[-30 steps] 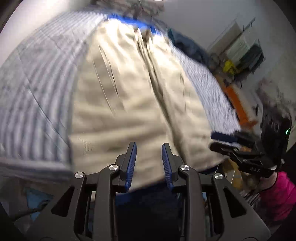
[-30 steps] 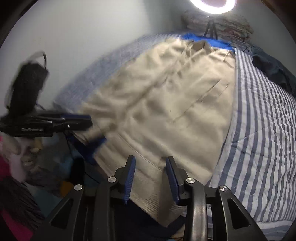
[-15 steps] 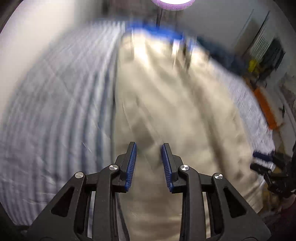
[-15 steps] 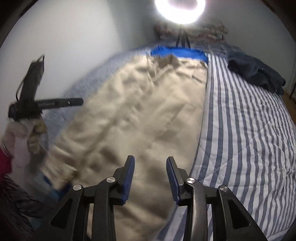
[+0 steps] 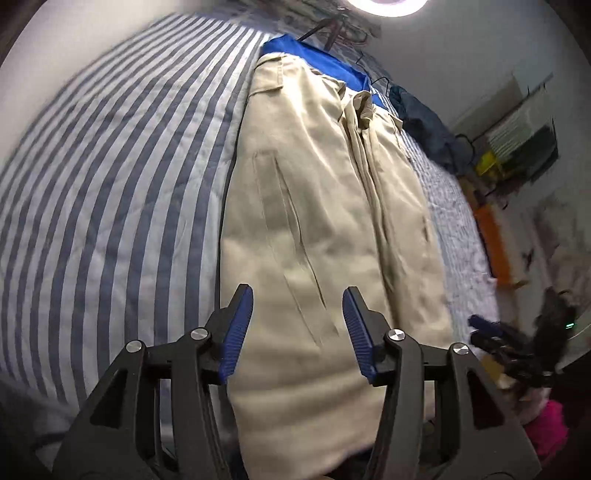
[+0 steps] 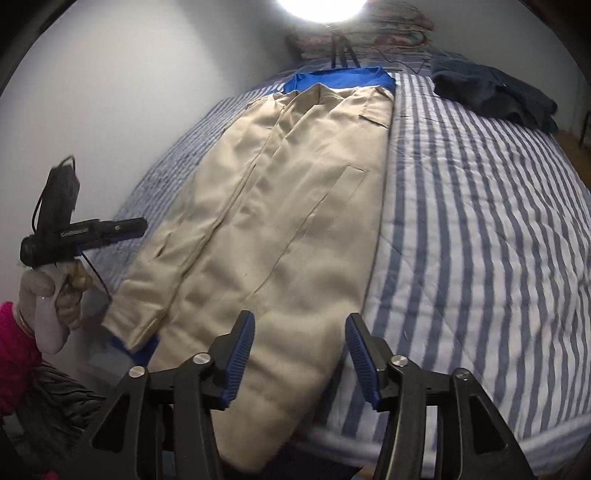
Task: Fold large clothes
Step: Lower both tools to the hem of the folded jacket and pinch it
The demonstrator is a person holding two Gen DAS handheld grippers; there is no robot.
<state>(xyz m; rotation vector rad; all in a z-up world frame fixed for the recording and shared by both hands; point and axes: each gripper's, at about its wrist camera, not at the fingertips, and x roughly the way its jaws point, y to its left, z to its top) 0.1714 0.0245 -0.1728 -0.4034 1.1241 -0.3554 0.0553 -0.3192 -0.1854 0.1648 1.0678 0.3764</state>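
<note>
Left wrist view: beige coat [image 5: 317,206] lies lengthwise on the striped bed [image 5: 110,192], hem nearest both grippers. Left gripper [image 5: 297,325] and right gripper [image 6: 300,343] have just been opening, nothing between them.

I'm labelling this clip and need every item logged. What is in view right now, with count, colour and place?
coat: one, beige, laid flat lengthwise on the bed
garment under coat: one, bright blue, showing at the far end
bedspread: one, blue and white striped, covering the bed
dark clothes: one heap, navy, far right corner of the bed
ring light: one, white, beyond the bed's far end
left gripper: one, black with blue pads, open above the coat
right gripper: one, black with blue pads, open above the coat
</note>
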